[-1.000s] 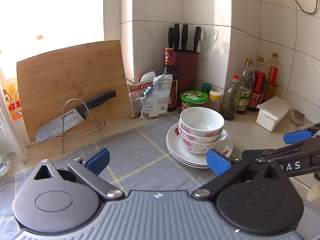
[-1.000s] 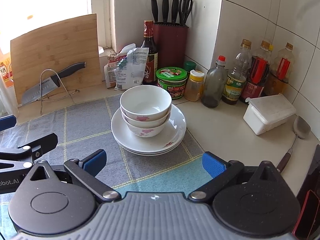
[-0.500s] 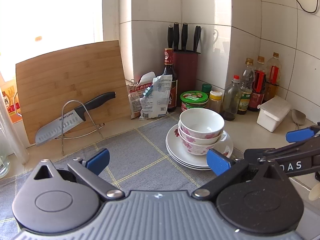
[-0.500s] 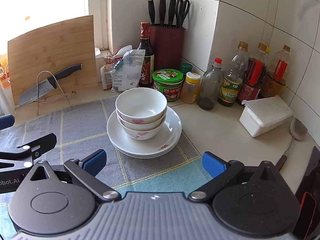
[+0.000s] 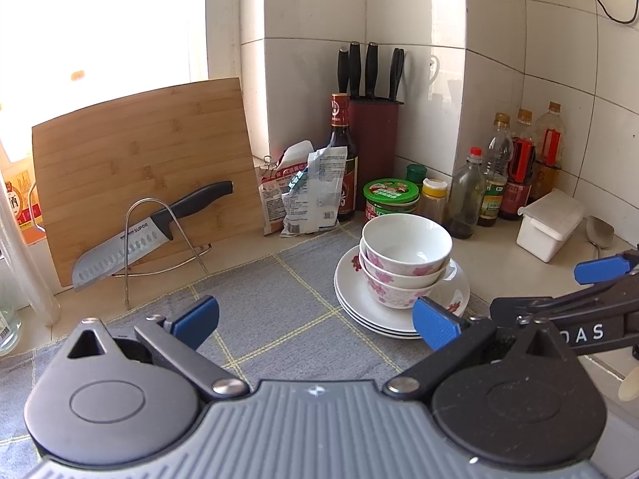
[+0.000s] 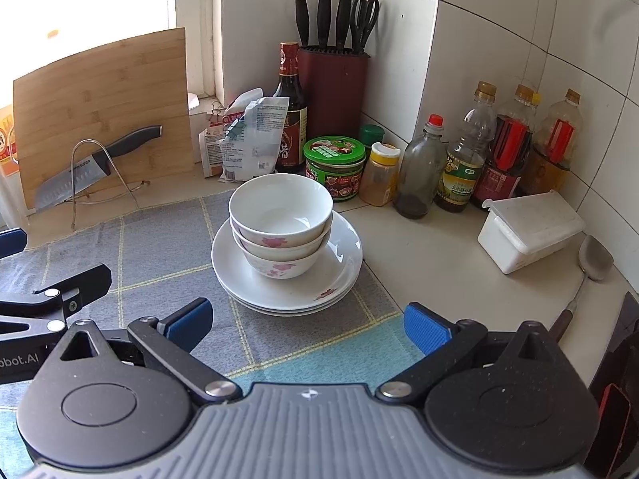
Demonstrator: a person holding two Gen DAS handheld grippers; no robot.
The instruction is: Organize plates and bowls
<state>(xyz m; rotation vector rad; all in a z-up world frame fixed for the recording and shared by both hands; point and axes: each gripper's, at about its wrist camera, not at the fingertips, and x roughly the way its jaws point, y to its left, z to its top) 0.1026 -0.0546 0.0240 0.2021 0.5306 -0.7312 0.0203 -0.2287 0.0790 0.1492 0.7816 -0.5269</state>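
Three white bowls with pink flowers (image 5: 403, 263) (image 6: 281, 227) are nested on a stack of white plates (image 5: 459, 283) (image 6: 339, 275). The stack rests on a grey checked mat (image 5: 279, 295) (image 6: 159, 255) in the counter corner. My left gripper (image 5: 315, 321) is open and empty, hovering in front and left of the stack; its right pad overlaps the plates' near rim in the left wrist view. My right gripper (image 6: 305, 325) is open and empty, just short of the plates' front edge. Each gripper shows at the side of the other's view.
A bamboo cutting board (image 5: 139, 159) and a knife on a wire stand (image 5: 151, 231) are at the left. Behind the stack are snack bags (image 6: 243, 135), a knife block (image 6: 331, 88), a green-lidded tub (image 6: 335, 167) and bottles (image 6: 463, 155). A white box (image 6: 527, 235) and spoon (image 6: 591, 267) lie right.
Both grippers have drifted slightly nearer to the stack, which sits a little larger in the right wrist view. Both stay open; the bowls and plates have not moved.
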